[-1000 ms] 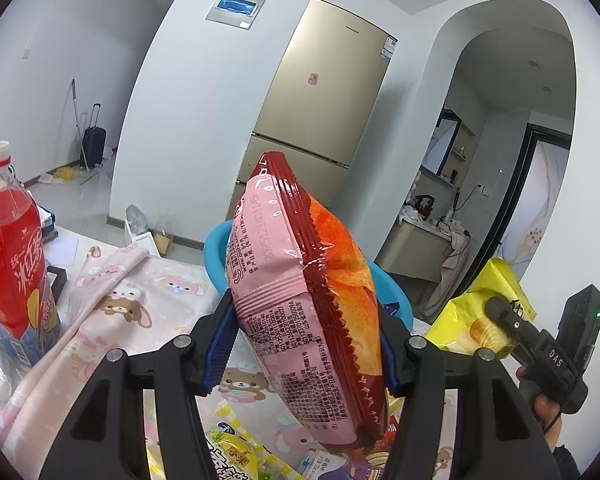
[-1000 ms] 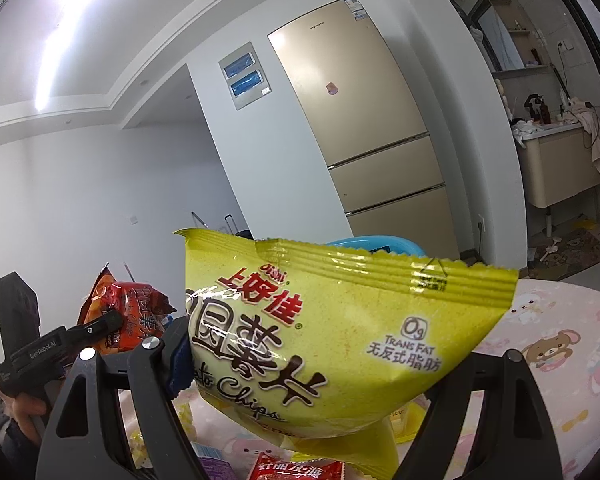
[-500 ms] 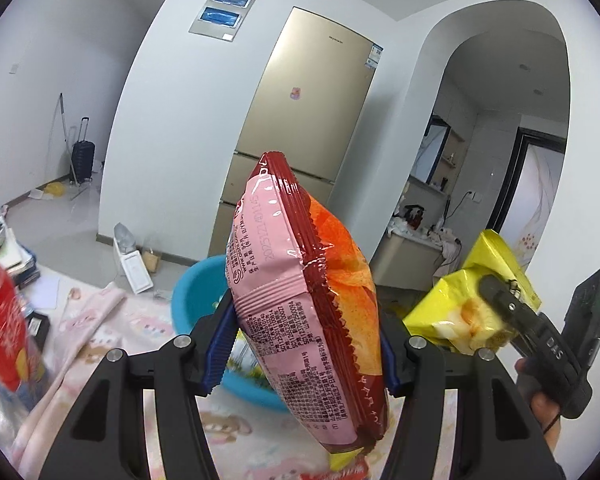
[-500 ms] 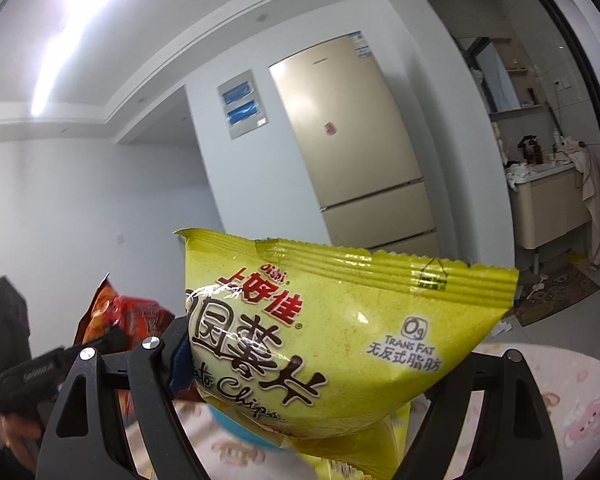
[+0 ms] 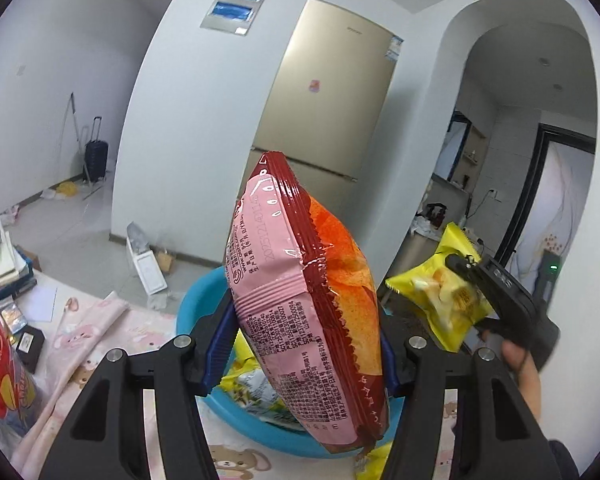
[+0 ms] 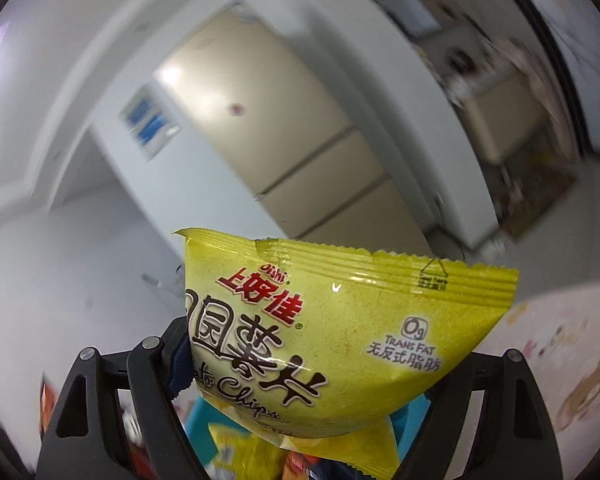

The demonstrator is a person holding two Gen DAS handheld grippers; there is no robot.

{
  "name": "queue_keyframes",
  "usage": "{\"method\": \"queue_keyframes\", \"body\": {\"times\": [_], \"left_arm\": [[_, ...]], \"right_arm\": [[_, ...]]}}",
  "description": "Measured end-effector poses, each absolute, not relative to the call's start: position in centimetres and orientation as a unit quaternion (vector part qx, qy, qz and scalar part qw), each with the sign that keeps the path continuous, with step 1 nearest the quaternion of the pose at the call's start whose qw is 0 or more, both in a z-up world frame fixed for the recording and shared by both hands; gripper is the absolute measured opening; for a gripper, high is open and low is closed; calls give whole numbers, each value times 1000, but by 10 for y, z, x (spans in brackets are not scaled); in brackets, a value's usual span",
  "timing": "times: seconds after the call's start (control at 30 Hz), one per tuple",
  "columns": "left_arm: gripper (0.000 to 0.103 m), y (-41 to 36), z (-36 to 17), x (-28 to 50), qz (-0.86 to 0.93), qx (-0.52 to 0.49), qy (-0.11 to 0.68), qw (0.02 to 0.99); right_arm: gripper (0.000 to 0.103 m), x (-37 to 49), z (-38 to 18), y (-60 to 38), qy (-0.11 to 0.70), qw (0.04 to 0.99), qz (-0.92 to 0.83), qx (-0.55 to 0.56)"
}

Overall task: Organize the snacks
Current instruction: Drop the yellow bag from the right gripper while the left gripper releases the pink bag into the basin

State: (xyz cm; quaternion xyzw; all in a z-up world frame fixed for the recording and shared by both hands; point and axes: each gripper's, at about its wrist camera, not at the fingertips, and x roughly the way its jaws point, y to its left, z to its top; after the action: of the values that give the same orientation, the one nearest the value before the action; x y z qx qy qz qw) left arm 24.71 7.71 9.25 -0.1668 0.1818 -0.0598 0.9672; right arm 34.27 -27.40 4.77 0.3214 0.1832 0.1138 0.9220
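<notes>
Left gripper (image 5: 304,350) is clamped on a pink-and-red chip bag (image 5: 304,308), fingers (image 5: 220,344) pressing both flat sides w/ blue pads. Bag stands upright, edge-on to the cam, sealed top up, directly above the blue basin (image 5: 204,300).

The basin sits on the tabletop, which is covered w/ a pink bear-print cloth (image 5: 100,332). Inside the basin: yellow snack packs (image 5: 252,388), partly hidden behind the pink-and-red bag.

Right gripper (image 5: 466,280), seen to the right of the basin in the left wrist view, is closed on a yellow chip bag (image 5: 440,296), held in the air, above and to the right of the basin rim. In the right wrist view the same yellow chip bag (image 6: 340,332) fills the frame between the fingers (image 6: 178,360), label facing the cam, top seal up; the basin (image 6: 200,412) shows just below it w/ more yellow packs inside. Background there is motion-blurred.

Left of the basin: a red-label drink bottle (image 5: 0,364) at the frame edge, plus a stack of books (image 5: 4,264) further back. Behind the basin stands a gold fridge (image 5: 340,112) against the white wall.
</notes>
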Motion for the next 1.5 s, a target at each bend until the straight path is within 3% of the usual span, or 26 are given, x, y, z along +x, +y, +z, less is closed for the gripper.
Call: {"method": "queue_keyframes", "body": {"times": [0.27,0.33,0.37,0.4,0.57,1.1,1.27,1.5], "left_arm": [[61,99,80,255,-62,-213,190,956],[61,99,79,253,-66,-210,190,957],[61,97,79,254,-68,-207,192,957],[61,97,79,254,-69,-205,194,957],[61,96,81,255,-73,-204,197,956],[61,92,81,265,-67,-187,215,956],[61,79,90,319,-35,-143,287,946],[61,75,103,393,8,-142,312,939]], "right_arm": [[84,382,10,-283,236,885,40,400],[92,386,8,-276,248,886,32,390],[102,388,7,-272,254,888,34,382],[103,390,6,-269,263,888,35,376],[103,380,14,-263,274,898,23,342],[103,288,68,-258,187,953,104,214],[103,285,72,-271,182,945,129,241],[103,287,71,-272,183,949,133,218]]}}
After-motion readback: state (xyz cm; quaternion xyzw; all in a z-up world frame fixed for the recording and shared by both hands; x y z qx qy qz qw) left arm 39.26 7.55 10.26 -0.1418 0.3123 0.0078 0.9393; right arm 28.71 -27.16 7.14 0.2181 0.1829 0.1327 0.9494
